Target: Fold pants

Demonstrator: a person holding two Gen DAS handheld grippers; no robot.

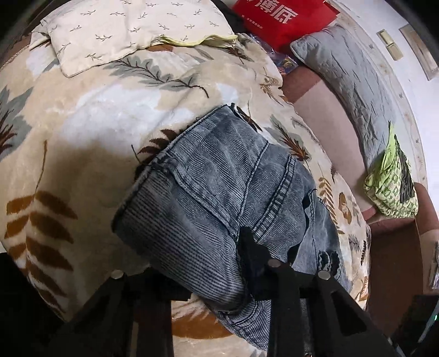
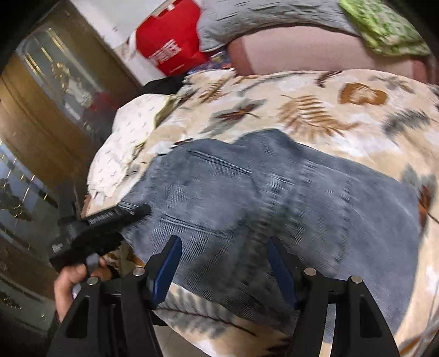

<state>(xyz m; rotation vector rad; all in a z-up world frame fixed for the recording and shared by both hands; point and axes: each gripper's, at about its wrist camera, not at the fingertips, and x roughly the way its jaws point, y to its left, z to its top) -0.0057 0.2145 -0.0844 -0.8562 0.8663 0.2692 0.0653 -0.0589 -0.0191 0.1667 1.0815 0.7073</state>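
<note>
Grey-blue ribbed denim pants [image 1: 219, 197] lie folded into a thick bundle on a leaf-patterned blanket [image 1: 82, 131]. My left gripper [image 1: 208, 263] has its fingers wide apart over the near end of the bundle, one finger [image 1: 255, 255] resting on the cloth, the other hidden under it. In the right wrist view the pants [image 2: 288, 197] fill the middle. My right gripper [image 2: 225, 263] is open, its blue-padded fingers [image 2: 164, 272] just above the near edge of the pants. The left gripper [image 2: 115, 219] shows there at the left, touching the pants' edge.
A cream pillow [image 1: 131, 30] lies at the blanket's far end. A red bag [image 1: 282, 19], a grey quilted pillow [image 1: 348, 82] and a green patterned cloth [image 1: 392, 178] sit on a pink-brown sofa [image 1: 329, 123] to the right. A wooden cabinet [image 2: 41, 115] stands left.
</note>
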